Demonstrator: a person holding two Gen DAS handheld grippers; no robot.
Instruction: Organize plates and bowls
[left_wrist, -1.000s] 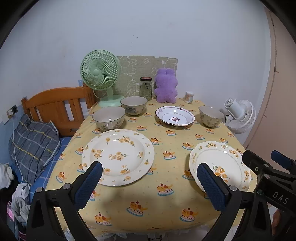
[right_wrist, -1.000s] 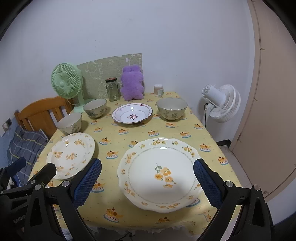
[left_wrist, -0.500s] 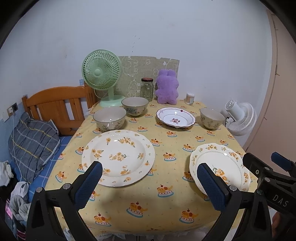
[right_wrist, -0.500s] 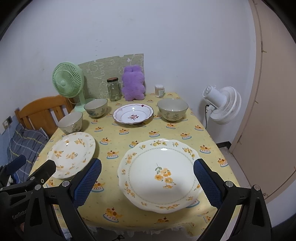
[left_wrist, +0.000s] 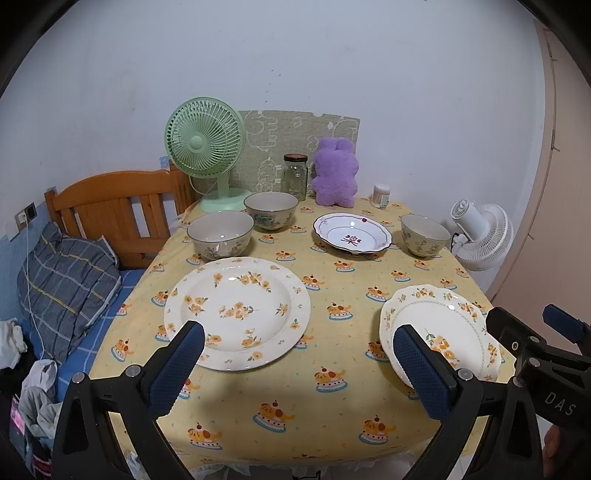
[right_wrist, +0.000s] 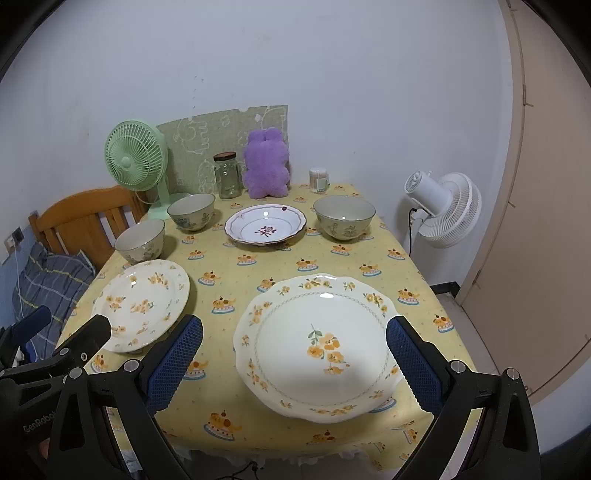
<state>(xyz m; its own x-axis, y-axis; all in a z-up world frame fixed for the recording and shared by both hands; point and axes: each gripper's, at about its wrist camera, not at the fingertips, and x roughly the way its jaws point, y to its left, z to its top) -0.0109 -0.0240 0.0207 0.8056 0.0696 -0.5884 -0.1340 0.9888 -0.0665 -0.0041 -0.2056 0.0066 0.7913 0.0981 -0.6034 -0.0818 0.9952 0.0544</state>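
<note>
My right claw (right_wrist: 294, 363): spread wide, empty, hovering over the near edge of the desk (right_wrist: 236, 280).
My left claw (left_wrist: 297, 365): also wide and empty, hovering at the near edge beside the other one.
Scalloped plate (right_wrist: 317, 343): lies straight ahead of my right claw, between its two fingers, flat on the desk near the front right; this is the hand nearer to it.
Flowered plate (left_wrist: 237, 312): flat at the front left, ahead of my left claw and a little left of its centre line; the left finger overlaps its near rim in the view.
Purple-trimmed plate (right_wrist: 265, 224): farther back, centre of the desk, well apart from both claws.
Bowls: one at back left (left_wrist: 220, 236), one behind it (left_wrist: 270, 211), one at back right (right_wrist: 344, 217); all upright, none stacked.
Long axis: the plates are round, so I judge the approach to depend on rim height rather than direction.
Hard to make out: the near rim of the scalloped plate seems to sit close to the desk's front edge; whether it overhangs I cannot tell. My fingers hide part of each near rim.
</note>
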